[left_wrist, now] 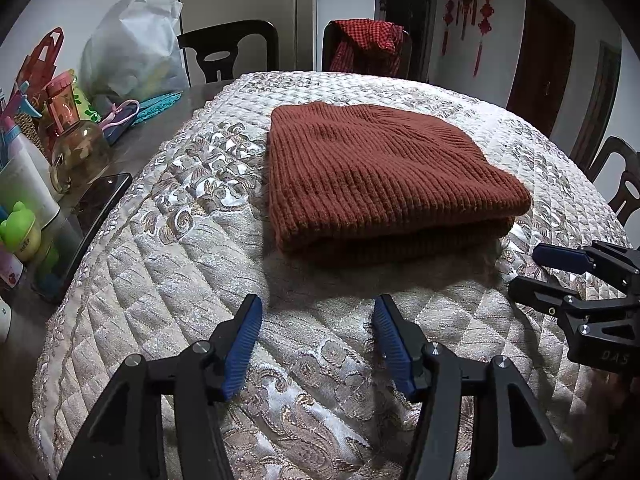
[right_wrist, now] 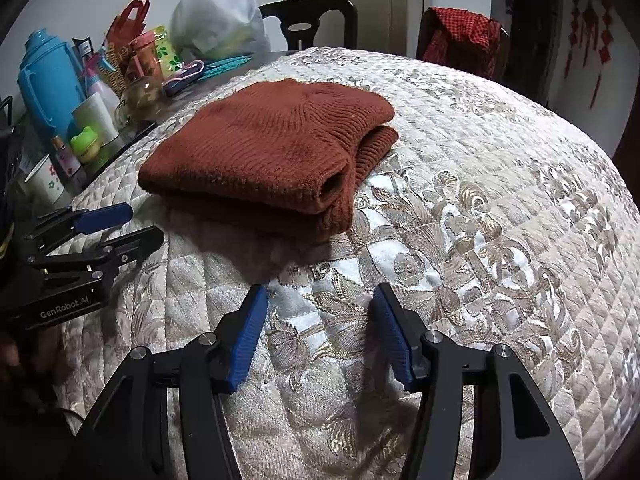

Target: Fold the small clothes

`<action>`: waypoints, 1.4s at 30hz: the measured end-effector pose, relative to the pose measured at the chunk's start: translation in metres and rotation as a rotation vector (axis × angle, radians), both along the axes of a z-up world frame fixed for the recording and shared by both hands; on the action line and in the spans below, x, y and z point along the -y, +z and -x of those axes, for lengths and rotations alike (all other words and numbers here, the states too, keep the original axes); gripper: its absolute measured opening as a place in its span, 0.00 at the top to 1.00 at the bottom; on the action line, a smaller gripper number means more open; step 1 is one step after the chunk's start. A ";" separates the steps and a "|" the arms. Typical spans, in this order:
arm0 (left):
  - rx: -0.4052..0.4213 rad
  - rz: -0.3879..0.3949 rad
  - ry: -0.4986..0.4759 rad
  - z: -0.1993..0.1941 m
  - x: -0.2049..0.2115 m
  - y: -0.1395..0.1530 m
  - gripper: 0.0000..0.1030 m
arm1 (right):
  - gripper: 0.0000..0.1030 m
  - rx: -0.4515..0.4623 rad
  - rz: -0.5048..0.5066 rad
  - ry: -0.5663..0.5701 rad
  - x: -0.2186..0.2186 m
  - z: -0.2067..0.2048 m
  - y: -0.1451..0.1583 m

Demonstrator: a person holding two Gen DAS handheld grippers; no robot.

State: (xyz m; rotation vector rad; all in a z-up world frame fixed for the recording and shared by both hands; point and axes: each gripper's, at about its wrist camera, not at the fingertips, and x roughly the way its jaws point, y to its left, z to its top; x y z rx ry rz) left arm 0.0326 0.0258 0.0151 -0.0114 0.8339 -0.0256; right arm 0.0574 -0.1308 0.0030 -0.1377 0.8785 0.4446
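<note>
Blue ribbed pads of the left tool (left_wrist: pixel 318 344) fill the bottom of the left wrist view, spread wide with nothing between them, hovering over the quilted floral cover (left_wrist: pixel 168 240) of the bench. Just beyond, in the middle of the frame, the rust-brown knit hat (left_wrist: pixel 376 176) lies folded flat on that cover, its thick folded edge facing the camera. From this side the hat reads as a tidy slab; the right wrist view shows instead its open end (right_wrist: pixel 332 186), where the layers part into a dark gap and a lower layer sticks out at the right. The right tool (right_wrist: pixel 320 336) is likewise spread wide and holds nothing, low in its frame above the cover, well short of the hat. Each view catches the other tool at its edge, near the hat's near corner, apart from it. Only the right view shows a blue thermos jug (right_wrist: pixel 48 80) at the upper left among cups and bottles; a white plastic bag (left_wrist: pixel 132 48) and a dark phone (left_wrist: pixel 100 208) sit along the left. A red checked cloth (left_wrist: pixel 368 44) hangs over a chair beyond the bench.
</note>
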 end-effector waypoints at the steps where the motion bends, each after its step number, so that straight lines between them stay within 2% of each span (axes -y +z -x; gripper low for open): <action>1: 0.000 0.001 0.000 0.000 0.000 0.000 0.41 | 0.46 0.000 0.000 0.000 0.000 0.000 0.000; 13: -0.005 -0.003 -0.005 -0.001 0.003 -0.001 0.36 | 0.46 0.000 -0.001 0.000 0.000 0.000 0.000; 42: -0.010 -0.007 0.003 0.000 0.002 -0.001 0.34 | 0.46 -0.001 -0.003 0.001 0.001 0.000 0.000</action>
